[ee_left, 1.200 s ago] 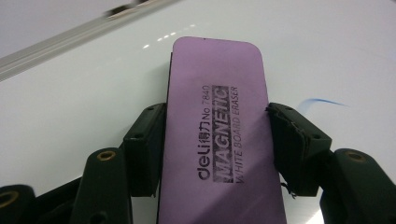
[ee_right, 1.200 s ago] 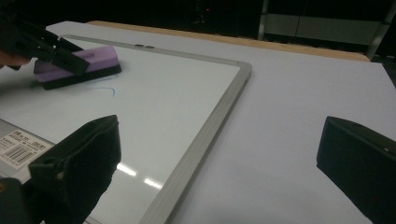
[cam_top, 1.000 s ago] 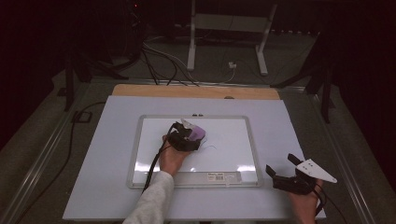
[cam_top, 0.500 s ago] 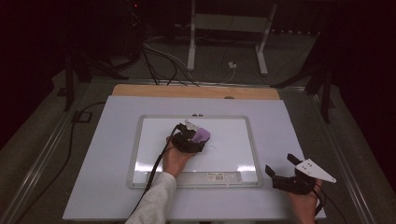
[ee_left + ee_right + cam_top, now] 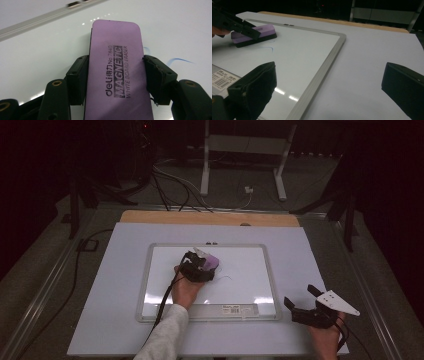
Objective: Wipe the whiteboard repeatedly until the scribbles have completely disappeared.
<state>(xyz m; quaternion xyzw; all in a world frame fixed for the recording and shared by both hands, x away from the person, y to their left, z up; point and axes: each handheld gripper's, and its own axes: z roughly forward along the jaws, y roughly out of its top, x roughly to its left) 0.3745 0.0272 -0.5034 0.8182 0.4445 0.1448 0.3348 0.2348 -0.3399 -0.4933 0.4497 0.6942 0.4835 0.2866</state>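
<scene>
Purple whiteboard eraser: flat on the whiteboard near faint blue marks, left gripper jaws clamped across its long sides; likely light, stiff-backed, soft-faced, best held mid-length; right gripper jaws open, empty, over the bench.

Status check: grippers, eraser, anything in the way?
Left gripper clamped on purple eraser, flat on whiteboard. Right gripper open, off the board. Blue mark remains beside eraser.

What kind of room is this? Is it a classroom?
Probably not a classroom, more likely a lab or recording studio. A whiteboard lies flat on a white table, cables trail over the dark floor, and a metal stand rises behind.
</scene>
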